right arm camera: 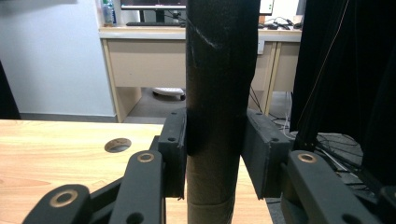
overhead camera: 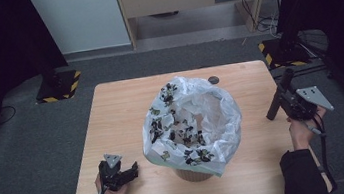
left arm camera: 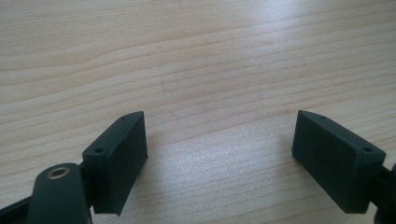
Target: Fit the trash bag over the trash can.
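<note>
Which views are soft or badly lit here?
High view: dim and grainy, dark at both sides, plastic bag brightest. Left gripper view: pale glare across the table at top, left tool pads sharp, shadow under them. Right gripper view: black tube close, slightly soft; desk behind evenly lit.

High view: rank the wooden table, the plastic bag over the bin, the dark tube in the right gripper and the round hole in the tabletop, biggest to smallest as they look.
1. Wooden table
2. Plastic bag
3. Dark tube, clamped in the right gripper
4. Round hole
</note>
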A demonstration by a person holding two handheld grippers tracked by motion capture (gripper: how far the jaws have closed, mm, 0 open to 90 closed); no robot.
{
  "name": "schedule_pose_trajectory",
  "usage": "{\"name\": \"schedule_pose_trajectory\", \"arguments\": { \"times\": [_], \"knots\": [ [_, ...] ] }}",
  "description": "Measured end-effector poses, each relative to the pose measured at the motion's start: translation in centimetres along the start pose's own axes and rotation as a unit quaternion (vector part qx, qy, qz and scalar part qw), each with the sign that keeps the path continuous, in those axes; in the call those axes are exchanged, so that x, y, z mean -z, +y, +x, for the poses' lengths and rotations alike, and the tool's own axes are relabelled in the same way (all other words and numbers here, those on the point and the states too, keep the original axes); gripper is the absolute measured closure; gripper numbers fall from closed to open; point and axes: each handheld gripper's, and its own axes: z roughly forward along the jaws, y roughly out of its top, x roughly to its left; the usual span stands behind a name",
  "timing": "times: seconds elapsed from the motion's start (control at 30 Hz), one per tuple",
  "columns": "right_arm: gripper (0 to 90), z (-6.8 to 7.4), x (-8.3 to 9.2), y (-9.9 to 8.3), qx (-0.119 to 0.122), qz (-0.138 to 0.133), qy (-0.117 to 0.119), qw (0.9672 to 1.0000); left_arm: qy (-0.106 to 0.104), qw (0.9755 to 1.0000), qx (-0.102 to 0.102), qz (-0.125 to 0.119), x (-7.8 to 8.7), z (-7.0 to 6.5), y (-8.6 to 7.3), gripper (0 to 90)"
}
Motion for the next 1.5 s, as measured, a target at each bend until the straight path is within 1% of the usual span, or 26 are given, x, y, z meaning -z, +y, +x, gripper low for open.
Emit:
{"name": "schedule_pose_trajectory", "arguments": {
  "times": [0.23, 0.37, 0.4, 0.43, 0.47, 0.5, 0.57, 0.6, 0.67, 0.73, 0.8, 0.83, 0.87, 0.9, 0.93, 0.97, 1.03, 1.13, 1.2, 1.23, 1.27, 1.3, 1.4, 1.5],
  "knots": [
    [62.6, 0.2, 0.0, -0.2, 0.014, -0.003, -0.001, 0.9999, 0.000, 1.0000, 0.000, 0.000, 0.0, 0.0, 0.0, 17.3],
    [61.4, 0.2, 0.3, -0.3, 0.008, -0.005, 0.002, 1.0000, 0.000, 1.0000, 0.000, 0.000, 0.0, 0.0, 0.0, 17.3],
    [57.4, 0.2, 0.4, -0.3, 0.006, -0.001, 0.001, 1.0000, 0.000, 1.0000, 0.000, 0.000, 0.0, 0.0, 0.0, 17.3],
    [51.4, 0.1, 0.5, -0.3, 0.004, 0.001, 0.004, 1.0000, 0.000, 1.0000, 0.000, 0.000, 0.0, 0.0, 0.0, 17.3],
    [46.2, 0.1, 0.7, -0.5, 0.011, 0.000, 0.004, 0.9999, 0.000, 1.0000, 0.000, 0.000, 0.0, 0.0, 0.0, 17.3],
    [46.2, 0.1, 0.7, -0.5, 0.011, 0.000, 0.004, 0.9999, 0.000, 1.0000, 0.000, 0.000, 0.0, 0.0, 0.0, 17.3],
    [41.1, 0.0, 1.0, -0.6, 0.008, -0.003, 0.009, 0.9999, 0.000, 1.0000, 0.000, 0.000, 0.0, 0.0, 0.0, 17.3],
    [39.3, -0.1, 1.2, -0.6, 0.008, -0.004, 0.009, 0.9999, 0.000, 1.0000, 0.000, 0.000, 0.0, 0.0, 0.0, 17.3],
    [37.7, -0.2, 1.7, -0.6, 0.005, -0.008, 0.015, 0.9999, 0.000, 1.0000, 0.000, 0.000, 0.0, 0.0, 0.0, 17.3],
    [33.7, -0.1, 2.3, -0.6, 0.007, -0.015, 0.017, 0.9997, 0.000, 1.0000, 0.000, 0.000, 0.0, 0.0, 0.0, 17.3],
    [29.3, 0.0, 2.9, -0.6, -0.007, -0.016, 0.026, 0.9995, 0.000, 1.0000, 0.000, 0.000, 0.0, 0.0, 0.0, 17.3],
    [28.1, 0.1, 3.3, -0.7, -0.007, -0.018, 0.030, 0.9994, 0.000, 1.0000, 0.000, 0.000, 0.0, 0.0, 0.0, 17.3],
    [27.2, 0.3, 3.6, -0.8, -0.003, -0.019, 0.034, 0.9992, 0.000, 1.0000, 0.000, 0.000, 0.0, 0.0, 0.0, 17.3],
    [25.4, 0.8, 4.4, -1.0, 0.002, -0.015, 0.043, 0.9990, 0.000, 1.0000, 0.000, 0.000, 0.0, 0.0, 0.0, 17.3],
    [25.4, 0.8, 4.4, -1.0, 0.002, -0.015, 0.043, 0.9990, 0.000, 1.0000, 0.000, 0.000, 0.0, 0.0, 0.0, 17.3],
    [24.6, 0.9, 4.6, -1.1, 0.004, -0.014, 0.050, 0.9987, 0.000, 1.0000, 0.000, 0.000, 0.0, 0.0, 0.0, 17.3],
    [23.7, 1.5, 5.4, -1.5, 0.015, -0.013, 0.059, 0.9980, 0.000, 1.0000, 0.000, 0.000, 0.0, 0.0, 0.0, 17.3],
    [22.1, 2.2, 6.2, -1.9, 0.020, -0.010, 0.077, 0.9968, 0.000, 1.0000, 0.000, 0.000, 0.0, 0.0, 0.0, 17.3],
    [20.6, 2.4, 6.5, -2.0, 0.023, 0.001, 0.086, 0.9960, 0.000, 1.0000, 0.000, 0.000, 0.0, 0.0, 0.0, 17.2],
    [19.5, 2.5, 6.8, -2.0, 0.020, 0.002, 0.089, 0.9958, 0.000, 1.0000, 0.000, 0.000, 0.0, 0.0, 0.0, 17.3],
    [19.2, 2.7, 7.0, -2.0, 0.017, 0.005, 0.096, 0.9952, 0.000, 1.0000, 0.000, 0.000, 0.0, 0.0, 0.0, 17.2],
    [17.8, 2.9, 7.2, -2.0, 0.018, 0.011, 0.105, 0.9943, 0.000, 1.0000, 0.000, 0.000, 0.0, 0.0, 0.0, 17.3],
    [15.8, 3.7, 7.9, -2.3, 0.027, 0.023, 0.115, 0.9927, 0.000, 1.0000, 0.000, 0.000, 0.0, 0.0, 0.0, 17.1],
    [14.7, 4.2, 8.6, -2.6, 0.021, 0.031, 0.128, 0.9911, -0.001, 1.0000, -0.001, 0.000, 0.0, 0.0, -0.1, 17.0]
  ]
}}
